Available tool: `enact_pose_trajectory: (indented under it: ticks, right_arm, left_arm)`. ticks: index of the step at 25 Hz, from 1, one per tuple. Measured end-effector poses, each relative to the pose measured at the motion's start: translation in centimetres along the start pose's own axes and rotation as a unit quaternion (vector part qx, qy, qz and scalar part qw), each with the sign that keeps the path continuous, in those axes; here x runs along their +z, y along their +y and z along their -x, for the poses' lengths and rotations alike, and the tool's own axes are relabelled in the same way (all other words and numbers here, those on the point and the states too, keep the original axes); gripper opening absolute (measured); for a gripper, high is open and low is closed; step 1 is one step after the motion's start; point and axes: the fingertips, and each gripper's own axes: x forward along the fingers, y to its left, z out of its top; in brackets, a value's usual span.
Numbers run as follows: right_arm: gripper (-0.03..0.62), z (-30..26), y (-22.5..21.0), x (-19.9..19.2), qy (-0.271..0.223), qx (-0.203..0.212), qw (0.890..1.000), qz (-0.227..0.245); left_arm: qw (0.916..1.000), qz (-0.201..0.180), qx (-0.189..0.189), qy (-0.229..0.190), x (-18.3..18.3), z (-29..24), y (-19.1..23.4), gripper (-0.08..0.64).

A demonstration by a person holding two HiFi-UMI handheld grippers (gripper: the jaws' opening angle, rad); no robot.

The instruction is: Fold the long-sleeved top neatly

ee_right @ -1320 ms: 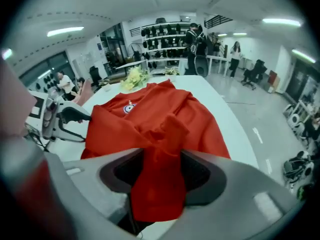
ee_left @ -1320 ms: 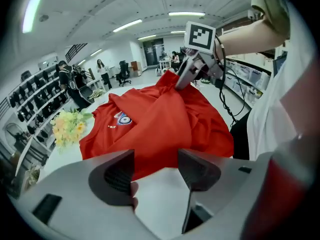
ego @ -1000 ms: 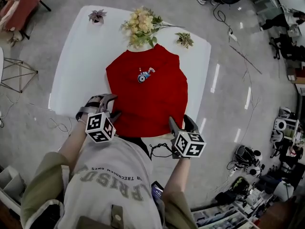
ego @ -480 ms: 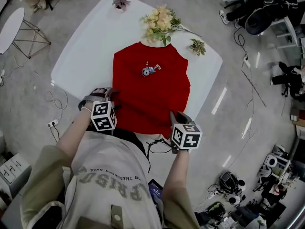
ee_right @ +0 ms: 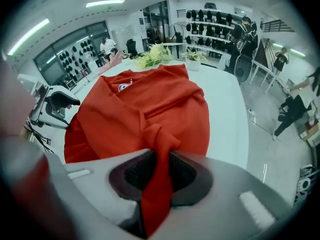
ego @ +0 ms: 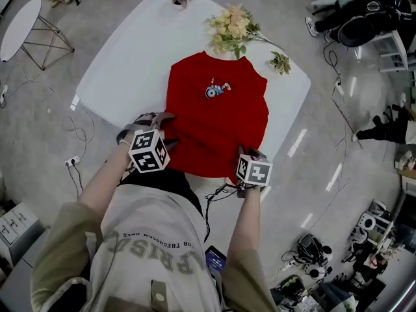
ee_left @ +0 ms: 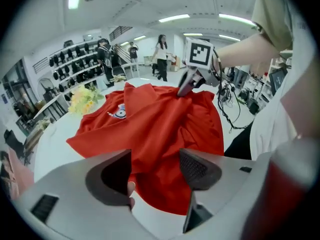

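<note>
Red top (ego: 218,119) spread on white counter (ego: 123,64), right tool (ee_right: 157,173) jaws just closed, pinching bunched hem, left tool (ee_left: 155,171) jaws wide apart over hem, gripping nothing

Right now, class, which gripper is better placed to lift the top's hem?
Right: the right gripper has just closed on the top at its hem; the left gripper hangs open over the cloth, gripping nothing.

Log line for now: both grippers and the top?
red top on white table | right gripper: jaws just closed, shut on top's near hem | left gripper: jaws open over top's edge, no grip
</note>
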Motion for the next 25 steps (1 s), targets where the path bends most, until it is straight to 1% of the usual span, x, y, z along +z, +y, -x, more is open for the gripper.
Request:
enact_pose_trajectory:
  ticks: [1,2,4,6,8,9,11,13,15,17,18,19,21,22,25]
  right_arm:
    - [0.064,0.6,0.1,0.3,-0.015,0.005,1.000,-0.004]
    - [0.094,1.5,0.1,0.6,-0.033,0.013,0.999,-0.011]
    - [0.217,4.0,0.3,0.7,-0.068,0.034,0.997,-0.028]
    - [0.273,6.8,0.6,0.2,-0.091,0.045,0.995,-0.026]
    - [0.275,8.9,1.0,-1.3,-0.097,0.040,0.994,0.000]
    - [0.275,9.6,1.3,-2.5,-0.091,0.036,0.995,0.019]
    - [0.275,10.1,2.1,-5.6,-0.064,0.025,0.996,0.057]
    - [0.275,9.5,2.7,-8.7,-0.034,0.013,0.996,0.080]
    - [0.275,8.4,3.0,-10.7,-0.019,0.001,0.996,0.083]
    - [0.275,7.4,3.2,-11.7,-0.014,-0.009,0.996,0.091]
    - [0.275,7.0,3.4,-11.8,-0.014,-0.014,0.994,0.103]
    - [0.275,6.7,3.5,-11.5,-0.018,-0.020,0.993,0.119]
    - [0.275,6.3,3.7,-10.7,-0.033,-0.030,0.988,0.148]
    - [0.275,6.1,3.9,-10.4,-0.038,-0.029,0.986,0.162]
    - [0.272,5.5,3.8,-10.7,-0.039,-0.020,0.979,0.199]
  left_arm:
    - [0.9997,0.017,0.009,-0.016,0.0,0.8,0.3,0.284]
    - [0.9988,0.036,0.017,-0.030,-0.2,1.6,0.5,0.284]
    - [0.9962,0.068,0.027,-0.048,-1.3,3.4,0.5,0.287]
    - [0.9944,0.087,0.037,-0.047,-3.4,4.9,-0.1,0.287]
    - [0.9935,0.099,0.045,-0.034,-6.0,5.9,-1.2,0.287]
    - [0.9928,0.109,0.045,-0.026,-7.3,6.1,-2.0,0.287]
    - [0.9898,0.138,0.035,-0.011,-9.6,6.0,-4.2,0.288]
    - [0.9860,0.165,0.024,0.005,-11.2,5.2,-6.9,0.296]
    - [0.9828,0.182,0.023,0.016,-11.6,4.1,-9.5,0.310]
    - [0.9791,0.200,0.030,0.017,-11.1,2.7,-11.5,0.322]
    - [0.9769,0.210,0.036,0.016,-10.6,1.9,-12.2,0.330]
    - [0.9748,0.218,0.046,0.015,-10.1,1.1,-12.6,0.336]
    - [0.9688,0.234,0.080,0.016,-9.5,-0.4,-12.3,0.345]
    - [0.9640,0.246,0.101,0.018,-9.4,-1.1,-12.0,0.347]
    - [0.9447,0.284,0.162,0.021,-9.7,-2.5,-11.5,0.347]
